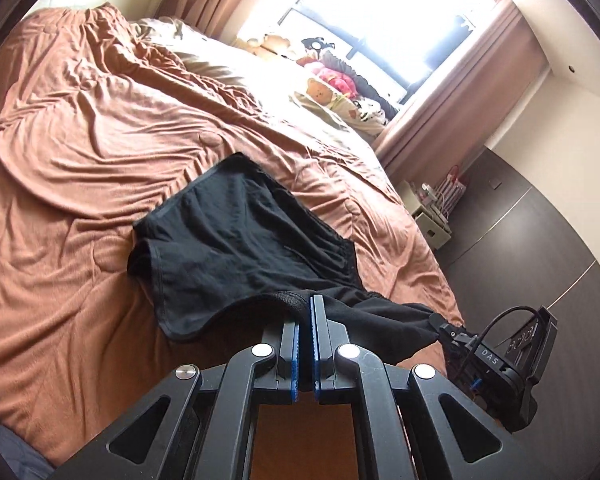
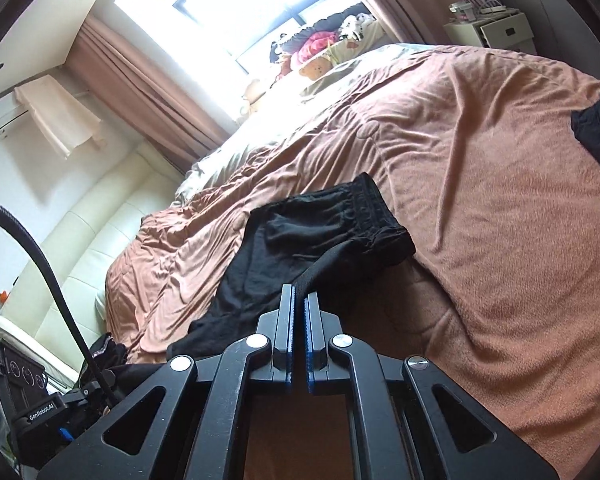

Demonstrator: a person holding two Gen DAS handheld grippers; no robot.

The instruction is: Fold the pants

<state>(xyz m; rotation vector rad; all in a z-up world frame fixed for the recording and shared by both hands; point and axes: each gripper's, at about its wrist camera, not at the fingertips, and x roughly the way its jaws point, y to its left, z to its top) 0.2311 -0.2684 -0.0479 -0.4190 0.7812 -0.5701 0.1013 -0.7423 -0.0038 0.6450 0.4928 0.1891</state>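
Black pants (image 1: 228, 240) lie crumpled on the orange-brown bedspread (image 1: 80, 200), their near edge lifted off it. My left gripper (image 1: 306, 312) is shut on a seamed edge of the fabric. To its right, my right gripper (image 1: 444, 326) pinches another part of the same lifted edge. In the right wrist view the right gripper (image 2: 300, 294) is shut on a dark hem of the pants (image 2: 300, 224), whose gathered waistband (image 2: 376, 208) lies just beyond. The cloth hangs between the two grips.
Another black garment (image 2: 596, 132) lies at the bed's far right edge. Stuffed toys (image 1: 324, 84) and pillows sit by the bright window (image 1: 380, 12). A white nightstand (image 1: 432, 216) stands beside the bed, and a cream padded headboard (image 2: 80, 240) runs along the far side.
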